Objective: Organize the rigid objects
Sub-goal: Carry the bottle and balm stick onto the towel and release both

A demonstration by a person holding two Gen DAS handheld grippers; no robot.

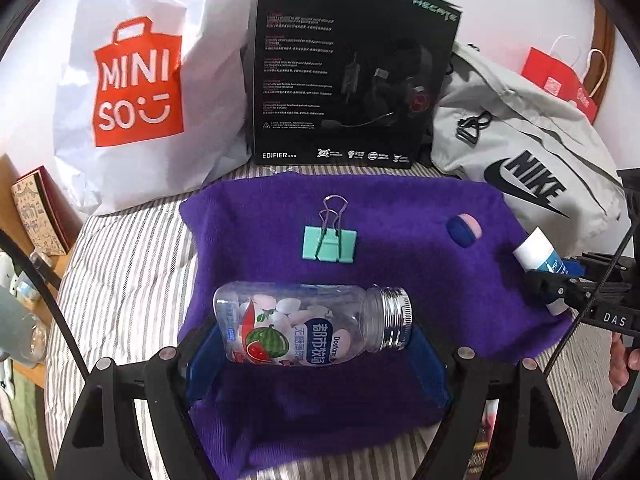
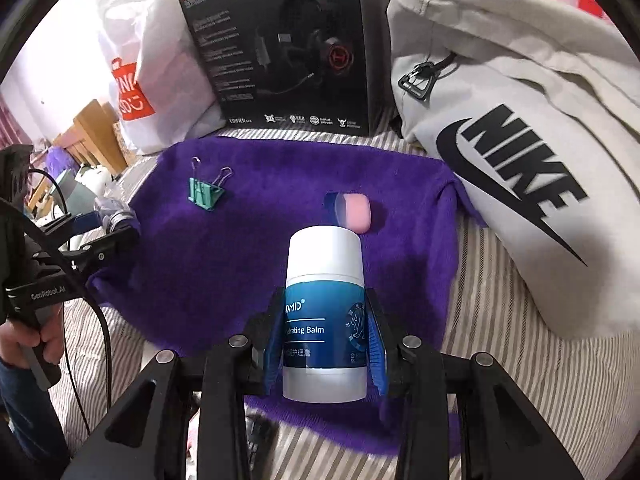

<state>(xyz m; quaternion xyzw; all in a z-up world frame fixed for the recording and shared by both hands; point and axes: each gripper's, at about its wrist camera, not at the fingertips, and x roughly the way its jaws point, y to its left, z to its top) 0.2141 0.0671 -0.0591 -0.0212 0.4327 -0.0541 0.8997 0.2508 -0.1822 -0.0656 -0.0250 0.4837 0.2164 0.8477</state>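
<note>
The left gripper (image 1: 316, 344) is spread wide, its blue pads either side of a clear plastic candy bottle with a silver threaded neck (image 1: 312, 326) that lies on its side near the purple fleece cloth's (image 1: 400, 272) near edge; whether the pads touch it I cannot tell. The right gripper (image 2: 325, 336) is clamped on a white-and-blue cylindrical balm stick (image 2: 324, 312), held over the cloth's right side. A mint-green binder clip (image 1: 329, 242) and a small pink-and-blue capsule-shaped case (image 1: 464, 229) lie toward the cloth's far edge.
</note>
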